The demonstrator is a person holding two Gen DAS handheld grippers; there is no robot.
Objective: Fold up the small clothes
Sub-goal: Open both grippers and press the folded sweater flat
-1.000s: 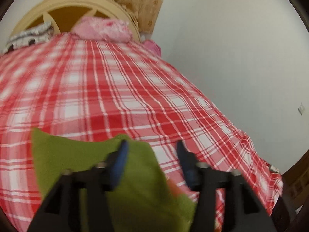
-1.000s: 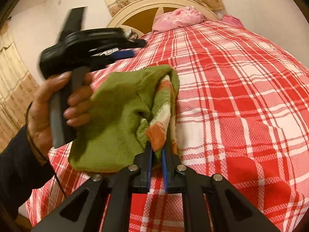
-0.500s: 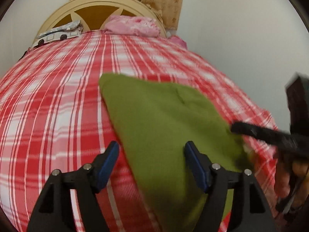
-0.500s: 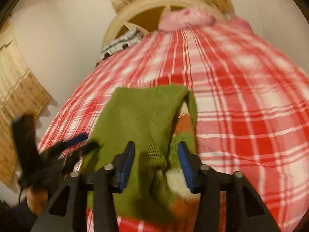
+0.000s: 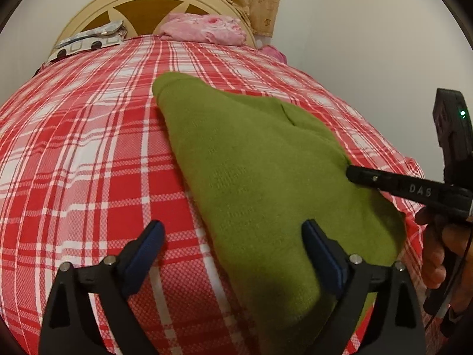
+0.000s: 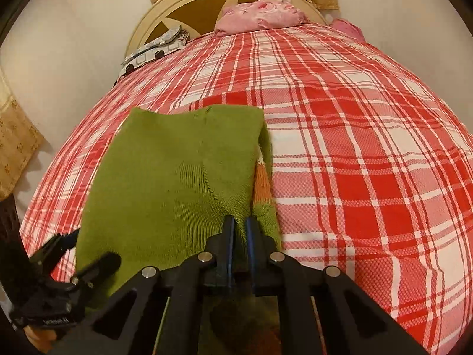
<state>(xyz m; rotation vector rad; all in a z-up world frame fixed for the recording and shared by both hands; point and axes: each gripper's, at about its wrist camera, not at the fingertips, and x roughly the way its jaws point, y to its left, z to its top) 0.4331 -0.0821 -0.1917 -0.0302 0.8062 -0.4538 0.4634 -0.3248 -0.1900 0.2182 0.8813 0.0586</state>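
Right tool (image 6: 239, 233) has just reclosed on green sweater (image 6: 171, 177); left tool (image 5: 233, 242) just widened.

Bed (image 5: 88, 153), red plaid sheet: green knit garment (image 5: 260, 171) flat; pink bundle (image 5: 204, 28) near headboard.

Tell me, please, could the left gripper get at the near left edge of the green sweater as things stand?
Probably yes. The left gripper is open, and the green sweater lies flat on the bedspread with that edge between its blue fingers; nothing covers it. The right gripper grips the far side.
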